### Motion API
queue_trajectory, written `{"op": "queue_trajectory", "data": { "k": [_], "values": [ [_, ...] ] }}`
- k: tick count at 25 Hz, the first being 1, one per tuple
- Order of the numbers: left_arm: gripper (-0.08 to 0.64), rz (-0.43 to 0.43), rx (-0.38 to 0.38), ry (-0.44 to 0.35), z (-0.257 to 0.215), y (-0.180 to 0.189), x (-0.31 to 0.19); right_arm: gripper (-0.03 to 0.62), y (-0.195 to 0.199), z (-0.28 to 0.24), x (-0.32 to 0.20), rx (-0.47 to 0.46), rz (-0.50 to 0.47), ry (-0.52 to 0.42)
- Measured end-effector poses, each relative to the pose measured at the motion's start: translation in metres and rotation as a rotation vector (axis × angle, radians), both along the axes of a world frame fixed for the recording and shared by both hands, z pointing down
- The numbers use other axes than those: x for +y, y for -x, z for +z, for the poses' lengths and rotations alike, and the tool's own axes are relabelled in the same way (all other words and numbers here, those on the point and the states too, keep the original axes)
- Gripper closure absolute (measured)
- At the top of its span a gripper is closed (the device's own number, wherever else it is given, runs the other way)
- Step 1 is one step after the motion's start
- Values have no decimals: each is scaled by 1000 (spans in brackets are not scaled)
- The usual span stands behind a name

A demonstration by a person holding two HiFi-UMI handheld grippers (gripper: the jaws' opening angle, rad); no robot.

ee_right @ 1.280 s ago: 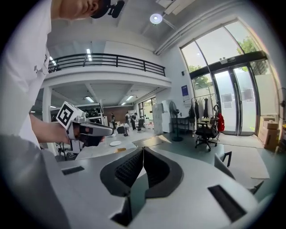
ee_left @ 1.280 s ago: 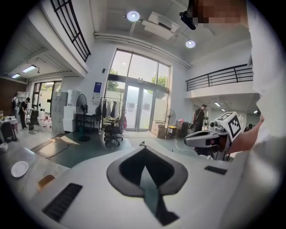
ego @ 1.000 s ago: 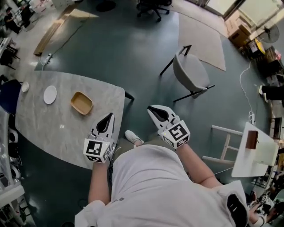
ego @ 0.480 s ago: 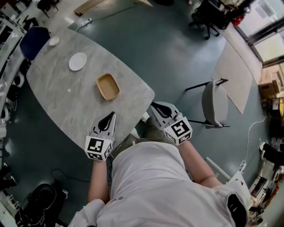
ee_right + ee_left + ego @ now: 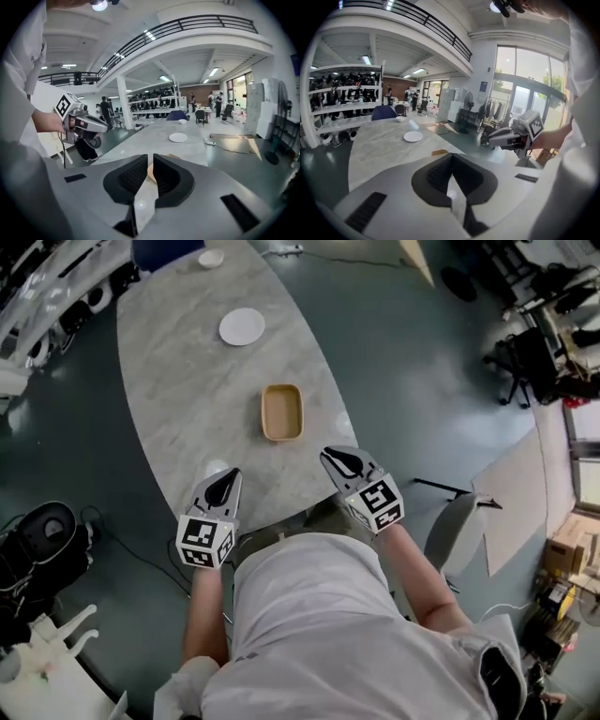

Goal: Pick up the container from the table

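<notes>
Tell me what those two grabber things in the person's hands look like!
Both the left gripper and the right gripper are pale grey pointed shells with black ribbed pads inside. Each carries a cube covered in black-and-white square markers. The right one's jaws are opening, with nothing between them. The person wears a white shirt.

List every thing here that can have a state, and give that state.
container, upright, empty, resting on the table, not gripped.
plate, flat on the table, empty.
left claw, shut, holding nothing.
right claw, jaws opening, nothing between them, short of the container.
</notes>
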State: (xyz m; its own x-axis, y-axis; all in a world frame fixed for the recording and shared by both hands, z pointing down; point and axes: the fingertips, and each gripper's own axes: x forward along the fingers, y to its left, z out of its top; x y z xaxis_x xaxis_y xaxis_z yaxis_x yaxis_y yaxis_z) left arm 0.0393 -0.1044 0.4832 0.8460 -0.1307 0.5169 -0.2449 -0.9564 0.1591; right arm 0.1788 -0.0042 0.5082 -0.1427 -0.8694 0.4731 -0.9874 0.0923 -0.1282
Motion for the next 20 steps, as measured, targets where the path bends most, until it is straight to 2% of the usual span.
{"op": "queue_trajectory", "data": {
  "k": [8,13,20],
  "values": [
    [558,-247,-98,31,19,36,-14,513,6,52,-54,32,-273,119],
    [558,-431,-164,66,32,73,10,473,24,87,-64,44,-445,200],
    [558,-614,-227,128,53,119,30,445,37,133,-91,146,-560,278]
  ]
}}
